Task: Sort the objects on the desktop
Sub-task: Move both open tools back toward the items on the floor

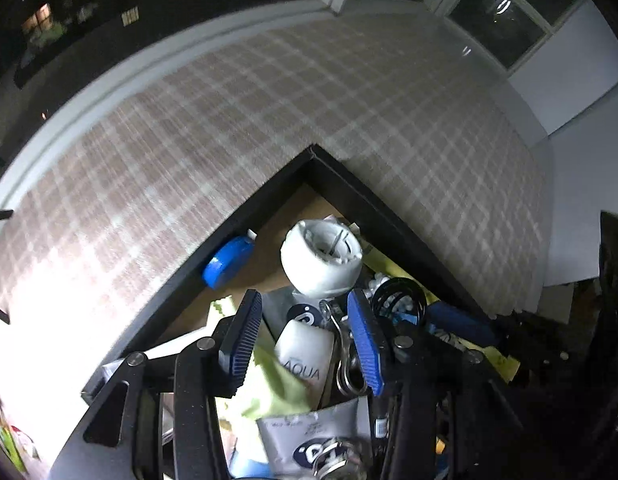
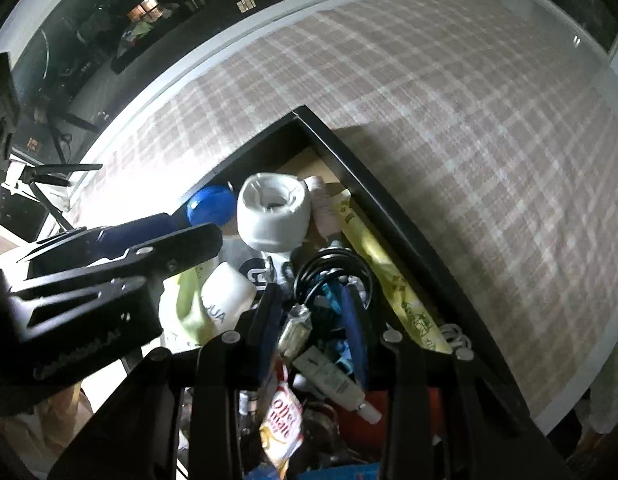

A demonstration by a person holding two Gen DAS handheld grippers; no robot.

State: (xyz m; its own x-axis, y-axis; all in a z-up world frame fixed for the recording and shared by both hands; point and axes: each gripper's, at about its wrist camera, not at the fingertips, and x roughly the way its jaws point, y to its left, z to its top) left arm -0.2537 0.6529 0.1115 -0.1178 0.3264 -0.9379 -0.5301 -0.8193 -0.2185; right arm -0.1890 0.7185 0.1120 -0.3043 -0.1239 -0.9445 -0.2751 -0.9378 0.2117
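A black box (image 1: 373,196) with a brown floor lies on the plaid cloth, full of small items. My left gripper (image 1: 305,312) is open over it, its blue pads either side of a white AQUA bottle (image 1: 305,352) and a metal key ring (image 1: 345,360). A white round holder (image 1: 321,258) and a blue cap (image 1: 225,260) lie beyond. My right gripper (image 2: 313,304) is open over the same box (image 2: 389,216), above a small glass vial (image 2: 295,326), a white tube (image 2: 329,376) and a coiled black cable (image 2: 329,268). The white holder (image 2: 273,212) shows there too.
A plaid tablecloth (image 1: 269,100) covers the table around the box. Dark windows (image 1: 109,0) run along the far edge. A yellow packet (image 2: 389,276) lies along the box's right wall. The left gripper's body (image 2: 89,280) fills the left of the right wrist view.
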